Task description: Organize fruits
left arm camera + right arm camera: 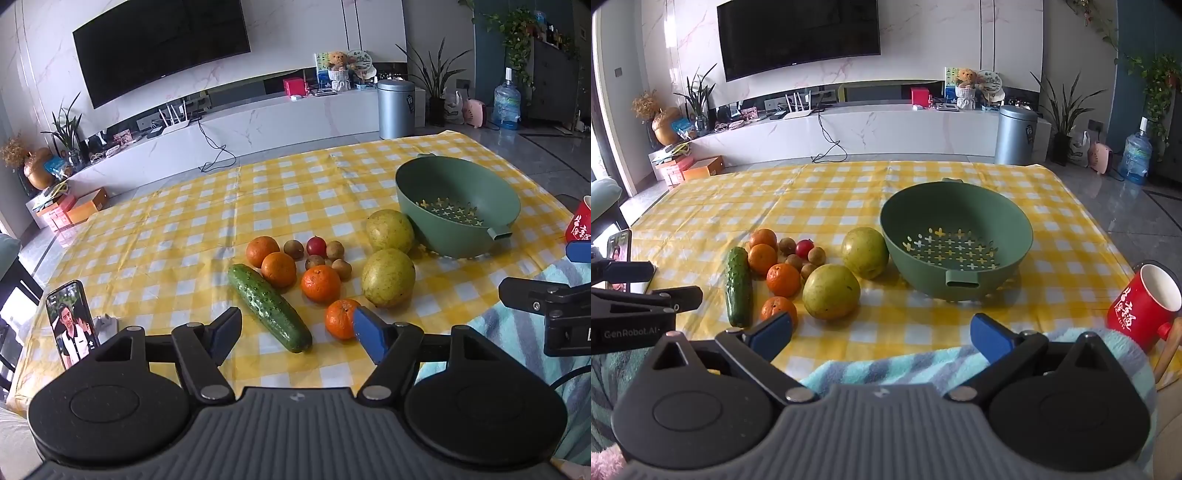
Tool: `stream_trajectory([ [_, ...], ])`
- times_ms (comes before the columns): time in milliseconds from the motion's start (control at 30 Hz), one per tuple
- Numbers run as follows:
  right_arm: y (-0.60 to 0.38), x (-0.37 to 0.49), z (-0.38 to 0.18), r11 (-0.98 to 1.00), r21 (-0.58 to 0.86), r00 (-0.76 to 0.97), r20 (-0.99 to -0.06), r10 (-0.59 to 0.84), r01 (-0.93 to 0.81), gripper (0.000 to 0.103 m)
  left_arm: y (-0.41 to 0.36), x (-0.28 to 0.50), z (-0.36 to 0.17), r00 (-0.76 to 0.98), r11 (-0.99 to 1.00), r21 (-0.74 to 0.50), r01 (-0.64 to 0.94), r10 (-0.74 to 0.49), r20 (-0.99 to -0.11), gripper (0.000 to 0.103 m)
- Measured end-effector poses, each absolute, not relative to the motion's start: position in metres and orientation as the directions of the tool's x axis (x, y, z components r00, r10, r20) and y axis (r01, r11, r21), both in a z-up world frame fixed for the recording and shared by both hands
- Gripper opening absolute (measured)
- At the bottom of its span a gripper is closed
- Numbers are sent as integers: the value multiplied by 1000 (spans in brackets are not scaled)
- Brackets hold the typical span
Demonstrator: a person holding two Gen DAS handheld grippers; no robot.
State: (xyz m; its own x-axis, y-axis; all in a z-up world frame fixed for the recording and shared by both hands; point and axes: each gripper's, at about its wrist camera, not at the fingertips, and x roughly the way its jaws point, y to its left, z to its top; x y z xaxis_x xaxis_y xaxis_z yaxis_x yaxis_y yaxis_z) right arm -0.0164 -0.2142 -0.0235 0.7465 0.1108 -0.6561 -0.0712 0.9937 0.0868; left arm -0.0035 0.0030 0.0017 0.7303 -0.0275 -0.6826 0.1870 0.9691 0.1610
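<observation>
Fruits lie clustered on the yellow-and-white checked tablecloth point(849, 192), left of the empty green plastic colander bowl point(956, 240) with cross-shaped holes in its base. Four round oranges point(783, 280) sit in a loose line beside the bumpy dark green cucumber point(738, 286), which lies lengthwise at the left edge of the group. Two large yellow-green pomelo-like fruits point(831, 291) rest nearest the bowl, the farther one just beside its wall, perhaps touching it. Between them and the oranges are several small brown kiwi-like fruits point(816, 255) and one small red fruit point(804, 248); what kind they are is hard to tell at this size.

Both tools hover near the table's front edge with nothing between their blue pads. The left gripper point(295, 332) is spread wide over the cucumber's near end and the nearest orange, and the right gripper point(882, 332) is likewise spread above a striped turquoise towel point(886, 365). A red enamel mug point(1141, 306) with white lettering stands tilted at the right. A propped smartphone point(72, 323) with a lit screen stands at the left.
</observation>
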Motion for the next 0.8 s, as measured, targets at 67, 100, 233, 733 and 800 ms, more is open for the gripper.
stream_trajectory([
  [67, -214, -16, -24, 994, 85, 746, -656, 110, -72, 99, 3, -3, 2, 730, 969, 160, 186, -28, -683, 82],
  [100, -214, -16, -24, 994, 85, 746, -657, 110, -72, 99, 3, -4, 2, 731, 969, 160, 185, -27, -682, 82],
  [233, -214, -15, -25, 994, 84, 745, -658, 109, -71, 99, 3, -4, 3, 732, 969, 164, 187, -26, -681, 82],
  [733, -215, -18, -27, 995, 81, 736, -669, 103, -65, 99, 2, -7, 4, 729, 967, 174, 186, -17, -684, 82],
  [800, -215, -17, -27, 995, 81, 735, -670, 102, -65, 99, 2, -7, 3, 729, 967, 174, 186, -18, -684, 82],
])
